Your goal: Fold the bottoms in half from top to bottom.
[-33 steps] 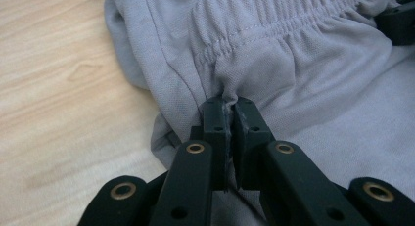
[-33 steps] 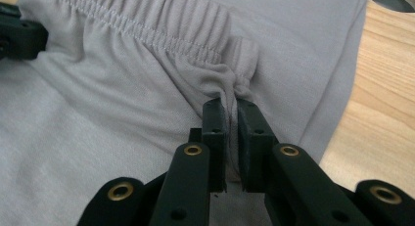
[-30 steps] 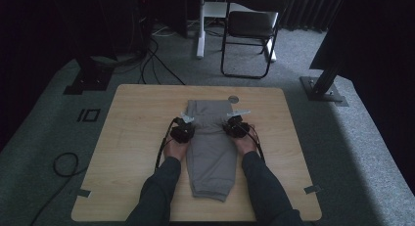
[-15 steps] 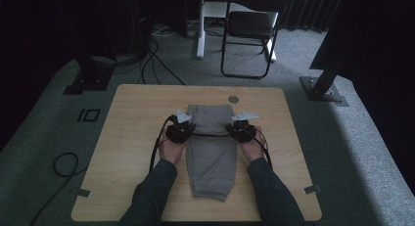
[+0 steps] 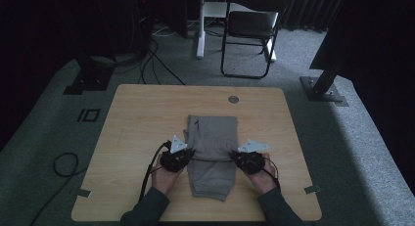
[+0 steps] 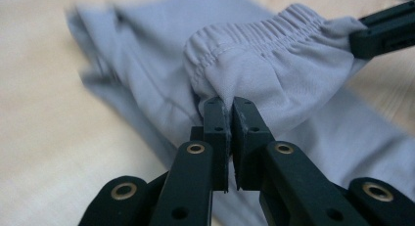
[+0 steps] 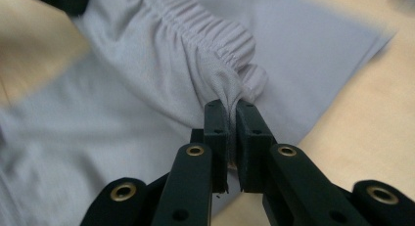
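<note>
On the table [image 5: 137,118], both tools, left [image 6: 229,119] and right [image 7: 231,119], pinch the grey trousers' [image 5: 213,152] waistband.

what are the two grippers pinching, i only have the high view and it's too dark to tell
Observer: In the left gripper view, the left gripper is shut on the gathered elastic waistband of the grey pants.
Operator: and the right one
Observer: The right gripper is shut on the same waistband at its other end, with the cloth bunched between the jaws.
Operator: is the band lying flat on the rest
Observer: No, in the left gripper view it arches up off the layer below, stretched between the two grippers.
</note>
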### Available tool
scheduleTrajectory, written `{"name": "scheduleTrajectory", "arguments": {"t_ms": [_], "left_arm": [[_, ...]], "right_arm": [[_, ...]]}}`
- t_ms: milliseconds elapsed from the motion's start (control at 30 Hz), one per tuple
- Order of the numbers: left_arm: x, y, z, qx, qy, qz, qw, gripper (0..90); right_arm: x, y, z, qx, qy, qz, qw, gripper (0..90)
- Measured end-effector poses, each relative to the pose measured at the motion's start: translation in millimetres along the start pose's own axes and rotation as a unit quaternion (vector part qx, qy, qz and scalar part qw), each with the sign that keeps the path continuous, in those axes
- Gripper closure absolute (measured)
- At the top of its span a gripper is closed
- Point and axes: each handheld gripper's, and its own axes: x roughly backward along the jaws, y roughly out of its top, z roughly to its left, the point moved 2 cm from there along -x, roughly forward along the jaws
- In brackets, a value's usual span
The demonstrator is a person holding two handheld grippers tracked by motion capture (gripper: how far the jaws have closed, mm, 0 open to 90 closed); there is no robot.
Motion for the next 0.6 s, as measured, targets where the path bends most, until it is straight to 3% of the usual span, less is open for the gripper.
{"name": "scheduleTrajectory", "arguments": {"t_ms": [100, 167, 233, 400, 600], "left_arm": [[-12.6, -15.4, 0.8, 0.010, -0.003, 0.024, 0.9997, 85.2], [-13.1, -17.6, 3.1, 0.018, -0.011, 0.016, 0.9996, 83.8], [-9.0, -13.1, 6.1, 0.021, -0.018, 0.015, 0.9995, 73.9], [7.4, 3.7, 16.0, 0.031, -0.019, -0.021, 0.9991, 68.5], [4.1, 20.8, 29.4, 0.036, 0.002, -0.028, 0.9990, 70.7]], "right_arm": [[-15.4, -12.1, 1.8, 0.000, 0.004, 0.038, 0.9993, 84.4], [-19.8, -14.1, 2.3, -0.002, 0.009, 0.050, 0.9987, 83.1], [-18.2, -12.4, 0.7, -0.009, 0.015, 0.052, 0.9985, 72.6], [-4.3, -2.7, -7.7, -0.035, 0.021, 0.014, 0.9990, 70.1], [2.4, 13.2, -22.3, -0.060, 0.009, -0.012, 0.9981, 73.6]]}}
